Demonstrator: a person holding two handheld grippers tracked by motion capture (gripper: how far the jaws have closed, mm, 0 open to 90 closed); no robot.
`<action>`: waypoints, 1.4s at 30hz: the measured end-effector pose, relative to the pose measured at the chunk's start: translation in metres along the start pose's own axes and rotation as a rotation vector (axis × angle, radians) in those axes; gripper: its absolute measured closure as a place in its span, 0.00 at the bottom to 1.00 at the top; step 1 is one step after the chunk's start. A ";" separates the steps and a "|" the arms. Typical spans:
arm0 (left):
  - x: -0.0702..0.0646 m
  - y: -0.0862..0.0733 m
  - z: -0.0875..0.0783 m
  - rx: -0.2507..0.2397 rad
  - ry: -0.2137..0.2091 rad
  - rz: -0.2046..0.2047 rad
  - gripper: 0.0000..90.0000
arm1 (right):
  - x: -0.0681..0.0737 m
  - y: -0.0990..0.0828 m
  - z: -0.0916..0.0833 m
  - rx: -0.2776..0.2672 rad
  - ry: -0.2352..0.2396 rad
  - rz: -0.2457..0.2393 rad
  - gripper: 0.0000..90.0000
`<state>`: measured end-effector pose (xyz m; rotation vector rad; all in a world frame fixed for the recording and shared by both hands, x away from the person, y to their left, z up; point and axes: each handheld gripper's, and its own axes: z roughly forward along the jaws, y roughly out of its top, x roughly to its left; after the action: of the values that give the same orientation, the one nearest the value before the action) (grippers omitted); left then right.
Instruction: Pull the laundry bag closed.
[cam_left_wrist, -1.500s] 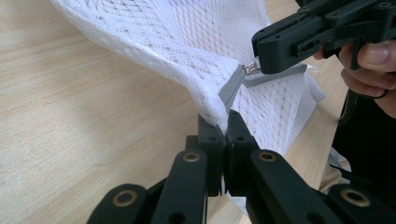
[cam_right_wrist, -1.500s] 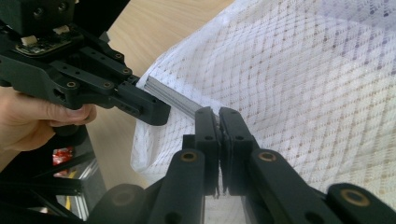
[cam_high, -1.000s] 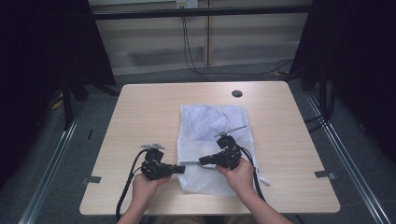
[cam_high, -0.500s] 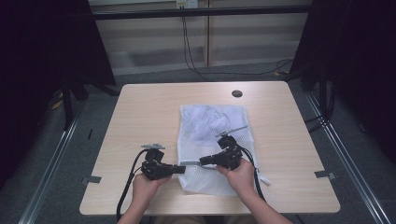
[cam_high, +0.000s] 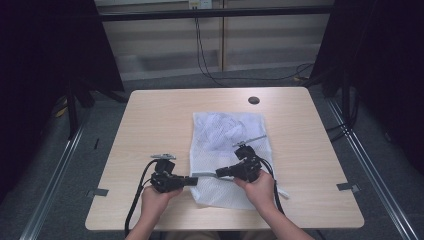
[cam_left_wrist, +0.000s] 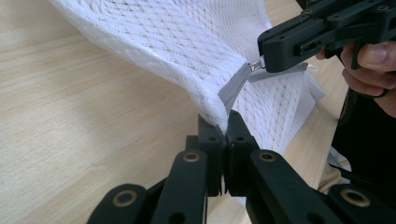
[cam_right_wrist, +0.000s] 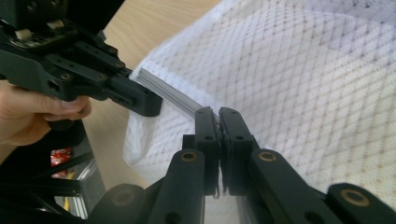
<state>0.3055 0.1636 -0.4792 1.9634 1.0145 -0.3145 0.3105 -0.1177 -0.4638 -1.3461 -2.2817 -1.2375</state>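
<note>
**Zip pinched at both ends, hardly moved**

Lay flat on the table (cam_high: 150, 125), long side running away from the person: a white mesh bag (cam_high: 227, 130), lumpy with contents at its far end. Was gripped at the near part only, along the grey zip (cam_high: 205, 175) stretched between the two tools.

Left gripper (cam_high: 195, 180): closed tight, jaws pressed together on the bag's edge right where the zip tape ended, as seen in its own view (cam_left_wrist: 227, 123). Lifted that corner off the wood a little.

Right gripper (cam_high: 219, 174): likewise clamped, no gap between the jaws (cam_right_wrist: 218, 114), apparently on the small metal pull at the other end of the short visible zip (cam_left_wrist: 233, 86).

Compared with a second earlier, showed next to no change: same hands, same spots, same short span of tape between them, at most a slight shift of the right hand. Suggested the slide had barely begun or had stuck. Likely called for holding the left end firm and drawing the pull steadily rightward along the tape, keeping the mesh out of the teeth.
</note>
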 end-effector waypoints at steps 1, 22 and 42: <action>0.000 0.000 0.000 0.000 0.002 0.003 0.98 | -0.001 0.000 0.000 -0.002 0.005 0.005 0.97; 0.000 0.000 0.000 0.009 0.016 0.010 0.98 | -0.005 -0.003 -0.007 0.005 -0.013 0.007 0.97; 0.000 0.000 0.001 0.009 0.009 0.005 0.98 | -0.008 -0.004 -0.011 0.005 -0.015 0.014 0.97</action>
<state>0.3055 0.1628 -0.4792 1.9769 1.0154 -0.3076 0.3088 -0.1322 -0.4635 -1.3718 -2.2804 -1.2208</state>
